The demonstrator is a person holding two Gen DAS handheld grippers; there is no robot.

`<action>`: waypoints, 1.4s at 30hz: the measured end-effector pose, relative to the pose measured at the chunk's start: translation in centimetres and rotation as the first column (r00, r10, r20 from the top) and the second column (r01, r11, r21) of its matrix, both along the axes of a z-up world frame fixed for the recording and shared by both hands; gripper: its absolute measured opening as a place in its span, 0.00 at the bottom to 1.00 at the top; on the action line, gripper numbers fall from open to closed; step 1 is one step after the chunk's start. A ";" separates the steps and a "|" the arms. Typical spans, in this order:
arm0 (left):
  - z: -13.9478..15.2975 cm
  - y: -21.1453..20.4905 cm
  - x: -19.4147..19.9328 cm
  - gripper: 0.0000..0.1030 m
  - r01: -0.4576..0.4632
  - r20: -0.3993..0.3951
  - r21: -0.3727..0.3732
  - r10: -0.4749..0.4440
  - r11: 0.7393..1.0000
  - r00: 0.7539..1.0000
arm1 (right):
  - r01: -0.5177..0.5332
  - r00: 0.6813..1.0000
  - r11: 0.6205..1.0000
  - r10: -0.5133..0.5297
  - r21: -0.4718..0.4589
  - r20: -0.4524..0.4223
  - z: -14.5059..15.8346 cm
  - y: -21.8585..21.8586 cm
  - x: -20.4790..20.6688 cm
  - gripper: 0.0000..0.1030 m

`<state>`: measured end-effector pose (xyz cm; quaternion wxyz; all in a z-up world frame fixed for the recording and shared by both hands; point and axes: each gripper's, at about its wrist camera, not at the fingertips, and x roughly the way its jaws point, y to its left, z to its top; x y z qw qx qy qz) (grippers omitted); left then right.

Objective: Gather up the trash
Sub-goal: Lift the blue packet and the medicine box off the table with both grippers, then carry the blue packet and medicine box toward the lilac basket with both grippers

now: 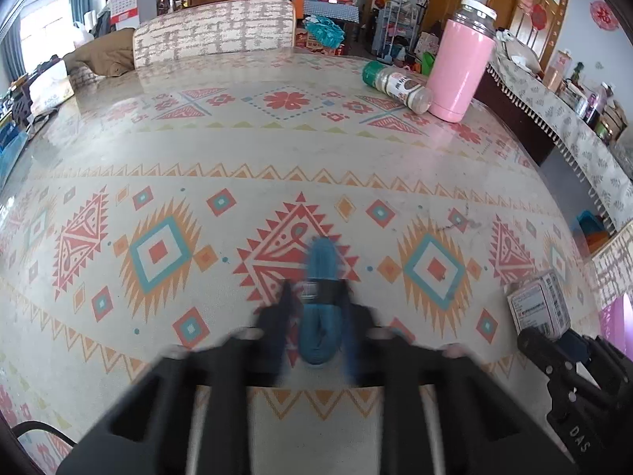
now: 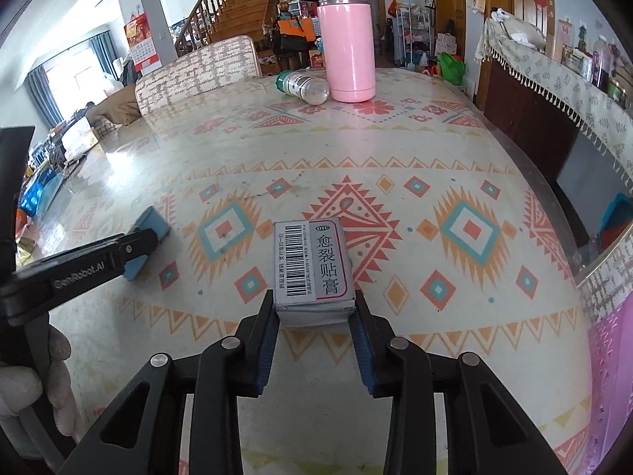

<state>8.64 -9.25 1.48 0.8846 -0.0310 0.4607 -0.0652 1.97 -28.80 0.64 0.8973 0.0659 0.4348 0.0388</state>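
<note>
Left gripper [image 1: 316, 308]: clamped on blue flat packet [image 1: 318, 301], lying on table [image 1: 277, 150] at 6 o'clock; likely trash.
Right gripper [image 2: 314, 316]: pinching grey plaster box [image 2: 312, 269] by its near end; barcode up, corners crumpled.
Far, 1 o'clock: tipped green-capped bottle [image 1: 395, 86] touching pink flask [image 1: 461, 67]; uncollected.

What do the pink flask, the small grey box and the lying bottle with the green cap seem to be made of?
Pink flask: probably painted metal, smooth and slightly glossy, with a steel-looking neck and white cap.
Grey box: thin printed cardboard, matte, with folded edges and a barcode.
Lying bottle: clear plastic or glass, I cannot tell which; paper-like label, green cap likely plastic.
</note>
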 end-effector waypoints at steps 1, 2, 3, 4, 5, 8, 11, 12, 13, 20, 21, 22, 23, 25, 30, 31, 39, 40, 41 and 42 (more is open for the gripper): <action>0.1 0.1 -0.2 0.15 0.005 -0.005 -0.009 -0.005 1.000 1.000 | 0.001 1.000 1.000 -0.001 0.002 0.000 0.0 0.0 0.0 0.36; 0.1 0.2 -0.5 0.15 0.011 -0.011 -0.018 -0.011 1.000 1.000 | 0.001 1.000 1.000 -0.001 0.004 0.000 0.0 0.0 0.0 0.36; 0.3 0.1 -0.8 0.15 0.013 -0.008 -0.019 -0.013 1.000 1.000 | 0.002 1.000 1.000 -0.002 0.007 0.000 0.0 0.0 0.0 0.36; 0.5 0.2 -1.2 0.15 0.016 0.000 -0.019 -0.016 1.000 1.000 | 0.002 1.000 1.000 -0.002 0.012 0.000 0.0 -0.1 0.0 0.36; 0.9 0.2 -1.7 0.15 0.020 0.010 -0.021 -0.019 1.000 1.000 | 0.002 1.000 1.000 -0.002 0.017 0.001 0.0 -0.1 -0.1 0.36; 1.8 0.5 -3.4 0.15 0.028 0.032 -0.039 -0.027 0.999 0.999 | -0.005 1.000 0.999 0.005 0.039 0.003 0.1 -0.1 -0.1 0.36; 2.7 0.7 -5.2 0.15 0.044 0.048 -0.051 -0.041 0.998 0.998 | -0.012 1.000 0.999 0.012 0.037 0.013 0.1 0.2 -0.2 0.36; 3.0 0.8 -5.6 0.15 0.046 0.054 -0.048 -0.044 0.998 0.998 | -0.015 1.000 0.999 0.014 0.037 0.017 0.2 0.3 -0.3 0.36; 3.2 0.8 -6.1 0.15 0.049 0.059 -0.044 -0.047 0.998 0.997 | -0.017 1.000 0.999 0.016 0.035 0.020 0.2 0.5 -0.4 0.36; 4.8 2.3 -9.7 0.15 0.029 0.109 -0.033 -0.025 0.999 0.994 | -0.020 0.999 1.000 0.020 0.011 0.039 0.2 1.2 -0.7 0.36; 5.0 2.6 -10.2 0.15 0.021 0.115 -0.026 -0.018 0.999 0.993 | -0.019 0.999 1.000 0.018 0.005 0.040 0.1 1.3 -0.7 0.36; 5.2 2.9 -10.6 0.15 0.012 0.120 -0.019 -0.009 1.000 0.993 | -0.019 0.999 1.000 0.019 0.000 0.040 0.1 1.4 -0.8 0.36; 5.3 3.2 -10.9 0.15 0.001 0.127 -0.012 0.001 1.000 0.992 | -0.019 0.999 1.000 0.019 0.000 0.041 0.1 1.5 -0.8 0.36; 5.6 4.0 -11.7 0.15 -0.022 0.140 -0.003 0.022 1.000 0.990 | -0.015 0.999 1.000 0.015 0.005 0.051 0.4 1.5 -1.0 0.36; 6.1 5.9 -12.9 0.15 -0.060 0.147 0.001 0.059 0.998 0.987 | -0.005 0.997 1.000 0.004 0.009 0.079 1.2 1.7 -2.1 0.36; 6.2 6.3 -13.3 0.15 -0.068 0.153 0.006 0.066 0.998 0.986 | -0.007 0.996 1.000 0.006 0.016 0.084 1.4 1.7 -2.7 0.36; 6.8 7.5 -14.8 0.15 -0.091 0.189 0.029 0.084 0.995 0.978 | -0.027 0.993 0.997 0.018 0.076 0.116 3.0 2.6 -8.1 0.36; 6.9 7.5 -15.0 0.15 -0.089 0.193 0.028 0.082 0.996 0.978 | -0.029 0.992 0.997 0.019 0.071 0.128 3.3 2.8 -9.0 0.36; 7.1 7.5 -15.3 0.15 -0.087 0.199 0.025 0.080 0.996 0.977 | -0.029 0.990 0.997 0.019 0.067 0.137 3.6 3.0 -9.6 0.36; 7.2 7.5 -15.4 0.15 -0.087 0.203 0.025 0.080 0.996 0.976 | -0.029 0.989 0.998 0.019 0.062 0.148 3.9 3.2 -10.4 0.36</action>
